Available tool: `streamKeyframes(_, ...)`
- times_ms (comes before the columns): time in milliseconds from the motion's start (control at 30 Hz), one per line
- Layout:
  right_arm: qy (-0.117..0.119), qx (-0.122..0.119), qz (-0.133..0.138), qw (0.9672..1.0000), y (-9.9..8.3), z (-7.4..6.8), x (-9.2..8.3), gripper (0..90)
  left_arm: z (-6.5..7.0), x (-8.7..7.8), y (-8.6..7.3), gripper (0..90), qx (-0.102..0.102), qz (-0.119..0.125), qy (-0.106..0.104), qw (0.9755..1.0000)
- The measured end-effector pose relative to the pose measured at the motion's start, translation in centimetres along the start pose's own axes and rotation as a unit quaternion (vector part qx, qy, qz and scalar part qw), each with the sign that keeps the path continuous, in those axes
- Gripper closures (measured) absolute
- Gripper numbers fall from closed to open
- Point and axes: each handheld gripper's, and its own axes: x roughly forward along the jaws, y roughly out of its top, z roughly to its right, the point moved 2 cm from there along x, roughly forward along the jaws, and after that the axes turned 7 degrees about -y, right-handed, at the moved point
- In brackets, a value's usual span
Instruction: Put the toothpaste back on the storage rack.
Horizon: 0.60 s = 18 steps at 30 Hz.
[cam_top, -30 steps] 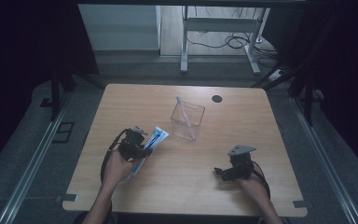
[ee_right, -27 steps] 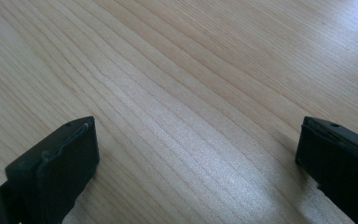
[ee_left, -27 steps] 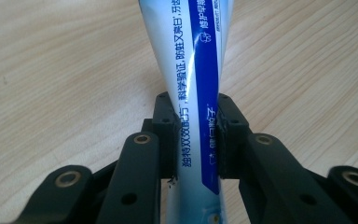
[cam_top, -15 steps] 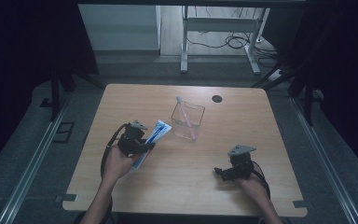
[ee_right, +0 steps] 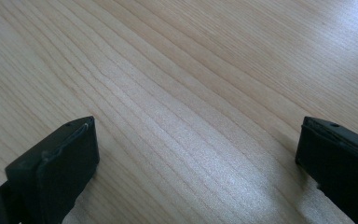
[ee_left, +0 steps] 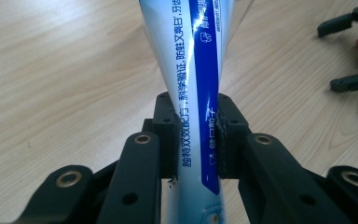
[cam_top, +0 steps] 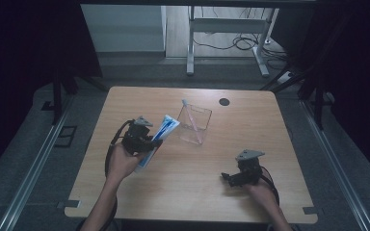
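Blue-and-white toothpaste tube [cam_top: 156, 139] sits clamped in my left gripper [cam_top: 139, 137], at about 9 o'clock on the wooden table [cam_top: 250, 125]. In the left gripper view the jaws pinch the tube [ee_left: 198, 93] from both sides, narrowed to its width, pads pressed into the printed wall. Tube is tilted, its upper end pointing toward 2 o'clock, just short of the clear plastic box [cam_top: 195, 124]. Box stands near table centre, slightly toward 12, with a thin toothbrush [cam_top: 191, 120] leaning inside it. Small black disc [cam_top: 224, 101] lies at 1 o'clock near the far edge. My right gripper [cam_top: 231, 178] rests low at 5 o'clock, well apart from the box. Right gripper view shows jaws spread wide over bare wood [ee_right: 182, 107], holding nothing.
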Motion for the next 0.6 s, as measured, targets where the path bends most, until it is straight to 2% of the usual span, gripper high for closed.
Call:
streamKeyframes(200,0.0,0.0,0.001,1.0,0.0,0.0,0.0,0.0,0.0,-0.5,1.2,74.2,0.007,0.011,0.0,0.9999)
streamKeyframes(600,-0.001,0.0,0.001,1.0,0.0,0.0,0.0,0.0,0.0,-0.4,3.7,74.2,0.021,0.037,0.001,0.9991)
